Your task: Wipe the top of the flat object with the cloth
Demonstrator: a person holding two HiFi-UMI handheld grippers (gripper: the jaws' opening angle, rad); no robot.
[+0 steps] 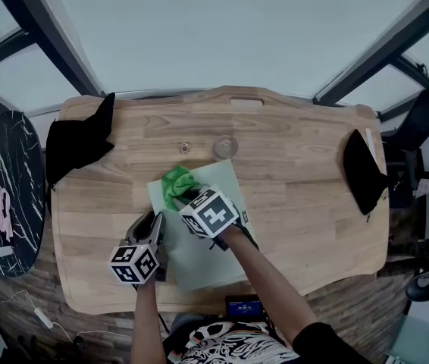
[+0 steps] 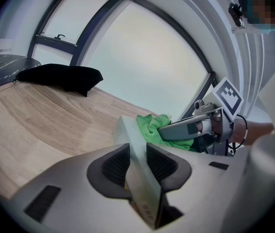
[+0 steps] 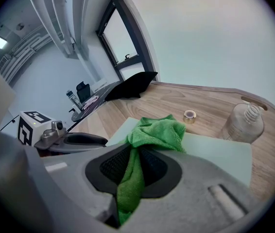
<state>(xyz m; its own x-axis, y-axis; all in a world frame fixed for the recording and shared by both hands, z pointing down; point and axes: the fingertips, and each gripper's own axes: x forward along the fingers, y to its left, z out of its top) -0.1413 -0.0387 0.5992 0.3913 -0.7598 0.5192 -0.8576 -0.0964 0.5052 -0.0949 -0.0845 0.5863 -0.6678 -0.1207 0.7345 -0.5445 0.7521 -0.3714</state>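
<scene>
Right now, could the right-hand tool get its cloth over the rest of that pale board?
Probably yes. The right tool is shut on the green cloth, which already lies on the board. The board's top ahead looks bare up to the bottle, and the left tool grips only its edge.

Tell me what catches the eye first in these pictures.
The bright green cloth stands out first, pinched in the right gripper and bunched on the far left corner of a pale flat board in the middle of the wooden table. Next comes the left gripper, clamped on that board's left edge.
</scene>
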